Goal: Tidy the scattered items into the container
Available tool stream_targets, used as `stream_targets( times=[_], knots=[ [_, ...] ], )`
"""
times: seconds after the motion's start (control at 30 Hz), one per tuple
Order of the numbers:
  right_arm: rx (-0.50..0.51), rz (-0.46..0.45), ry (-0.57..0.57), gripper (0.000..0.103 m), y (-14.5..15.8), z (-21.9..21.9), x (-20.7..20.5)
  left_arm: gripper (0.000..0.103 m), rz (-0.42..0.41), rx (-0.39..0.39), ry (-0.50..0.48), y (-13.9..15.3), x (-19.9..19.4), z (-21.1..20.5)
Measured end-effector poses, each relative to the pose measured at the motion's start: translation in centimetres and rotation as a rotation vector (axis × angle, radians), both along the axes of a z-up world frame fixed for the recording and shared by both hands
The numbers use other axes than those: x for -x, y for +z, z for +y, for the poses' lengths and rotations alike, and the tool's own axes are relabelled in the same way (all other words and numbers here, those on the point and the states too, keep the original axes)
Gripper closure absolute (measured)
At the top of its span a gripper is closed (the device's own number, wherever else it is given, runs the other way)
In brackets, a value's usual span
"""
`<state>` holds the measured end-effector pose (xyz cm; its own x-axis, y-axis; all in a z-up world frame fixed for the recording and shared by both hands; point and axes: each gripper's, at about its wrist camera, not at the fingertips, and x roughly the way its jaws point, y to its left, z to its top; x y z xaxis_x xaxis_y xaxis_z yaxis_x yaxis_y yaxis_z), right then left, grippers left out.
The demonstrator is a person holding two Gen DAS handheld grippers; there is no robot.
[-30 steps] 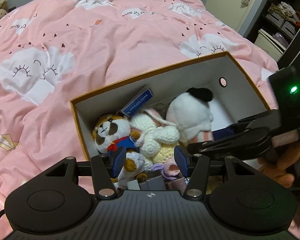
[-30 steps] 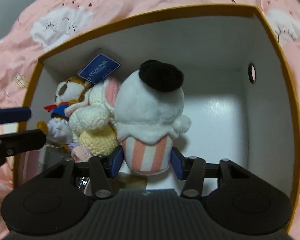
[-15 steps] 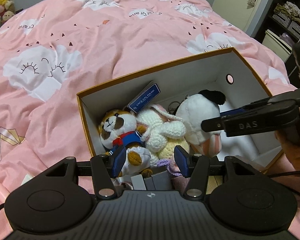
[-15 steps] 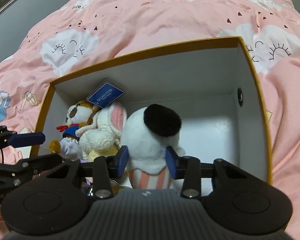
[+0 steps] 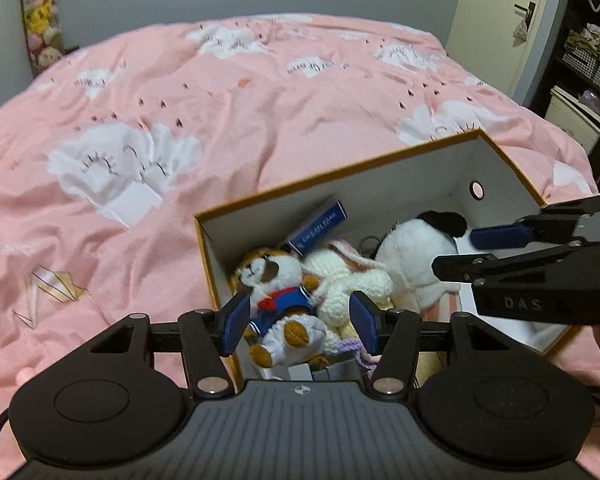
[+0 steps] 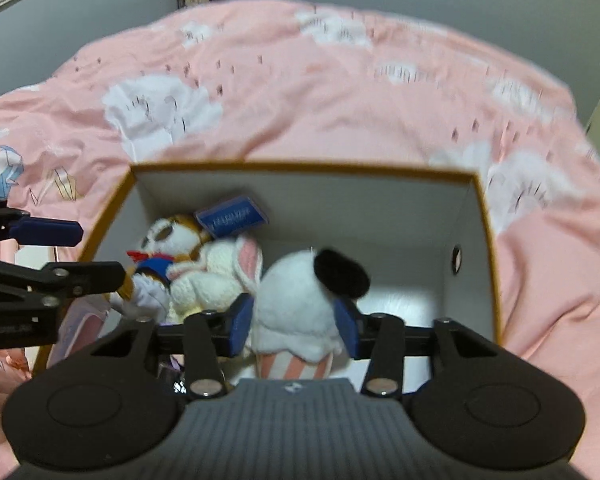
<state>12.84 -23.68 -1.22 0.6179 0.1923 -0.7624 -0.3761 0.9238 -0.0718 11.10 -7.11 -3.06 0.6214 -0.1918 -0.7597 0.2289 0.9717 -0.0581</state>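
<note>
An orange-rimmed white box (image 5: 340,178) (image 6: 300,168) sits on the pink bed. Inside lie a brown-and-white dog plush (image 5: 278,284) (image 6: 168,240) with a blue tag (image 5: 318,232), a cream crochet bunny (image 5: 352,280) (image 6: 216,280) and a white cupcake plush with a black top (image 5: 416,256) (image 6: 300,308). My left gripper (image 5: 298,320) is open and empty above the box's near left end. My right gripper (image 6: 294,322) is open above the cupcake plush, apart from it; it also shows in the left wrist view (image 5: 496,256).
The pink cloud-print duvet (image 5: 220,120) surrounds the box. A door (image 5: 500,20) and dark shelves with baskets (image 5: 588,60) stand at the right. A column of plush toys (image 5: 40,28) hangs on the far left wall.
Both grippers have pulled up and back from the box. The right gripper's jaws have left the cupcake plush, which now stays in the box.
</note>
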Motion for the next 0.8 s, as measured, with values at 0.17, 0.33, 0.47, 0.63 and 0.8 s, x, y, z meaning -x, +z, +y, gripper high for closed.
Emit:
stream_targets(
  times=[0.17, 0.33, 0.47, 0.63, 0.8],
  knots=[
    [-0.015, -0.117, -0.015, 0.039, 1.7, 0.3, 2.1, 0.035, -0.072, -0.024, 0.041, 1.3, 1.1, 0.3],
    [-0.044, -0.199, -0.05, 0.028, 2.8, 0.7, 3.8, 0.035, -0.141, -0.064, 0.064, 2.9, 2.7, 0.4],
    [-0.054, -0.233, -0.106, 0.025, 3.3, 1.2, 4.8, 0.035, -0.176, -0.079, 0.086, 4.2, 4.2, 0.8],
    [-0.081, -0.244, -0.052, 0.025, 3.6, 2.4, 5.7, 0.035, -0.179, -0.097, 0.095, 5.3, 5.7, 1.4],
    [-0.122, -0.239, 0.025, 0.025, 3.9, 3.8, 6.6, 0.035, -0.153, -0.153, 0.084, 5.8, 7.0, 1.7]
  ],
)
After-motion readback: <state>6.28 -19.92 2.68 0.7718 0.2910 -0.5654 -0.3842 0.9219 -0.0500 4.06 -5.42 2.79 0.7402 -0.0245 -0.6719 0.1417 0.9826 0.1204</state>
